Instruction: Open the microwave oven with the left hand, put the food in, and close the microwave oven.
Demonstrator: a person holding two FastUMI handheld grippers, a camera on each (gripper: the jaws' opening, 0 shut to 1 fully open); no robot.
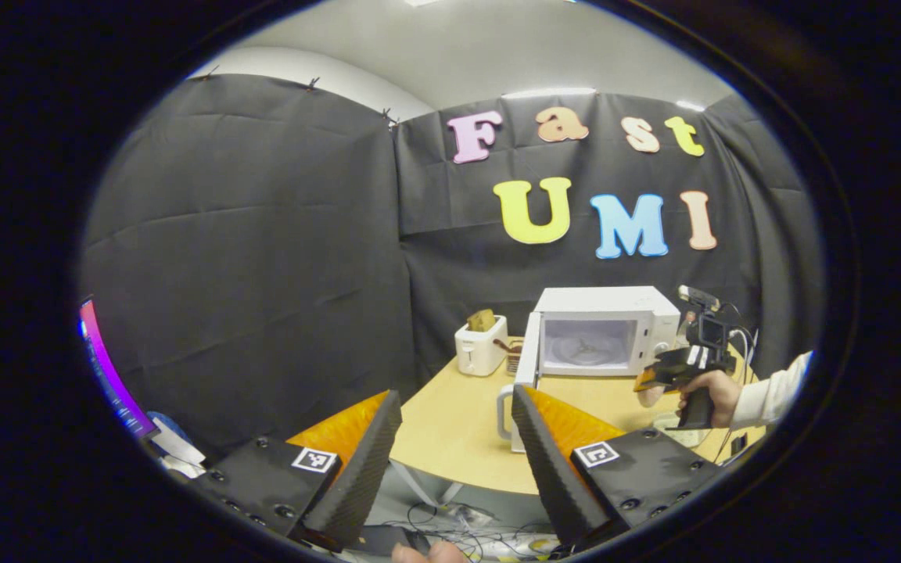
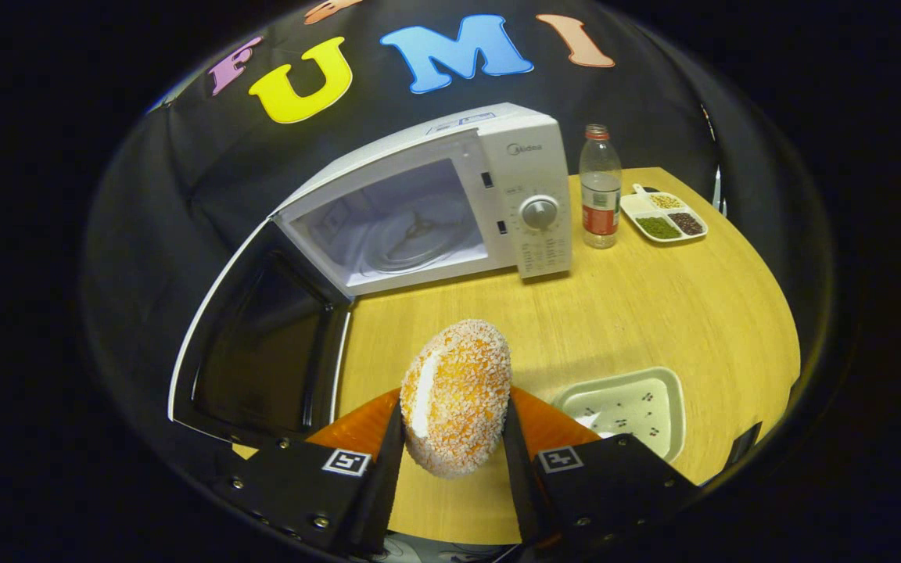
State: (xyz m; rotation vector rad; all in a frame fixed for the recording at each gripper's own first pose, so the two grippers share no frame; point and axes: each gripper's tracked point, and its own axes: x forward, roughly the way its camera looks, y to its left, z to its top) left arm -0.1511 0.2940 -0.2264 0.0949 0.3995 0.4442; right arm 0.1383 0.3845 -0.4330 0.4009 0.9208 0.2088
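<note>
The right gripper (image 2: 452, 453) hung level above the worktop (image 2: 654, 313) in front of the microwave (image 2: 450, 195), its fingers clamped on the crumbed pastry (image 2: 457, 395). The left gripper (image 1: 457, 446) was held back from the microwave, fingers spread wide and empty. The microwave door (image 2: 255, 344) stood open on a bare turntable; a white tray (image 2: 630, 403) lay just beside the pastry.

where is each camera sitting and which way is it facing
Left gripper view: rides the left gripper, back off the table's edge, facing the open microwave and toaster; its jaws stand apart, and a hand holds the right gripper farther off.
Right gripper view: rides the right gripper above the table, looking down toward the microwave; its jaws press on the crumbed food.
Shared: microwave, door open, and table.
</note>
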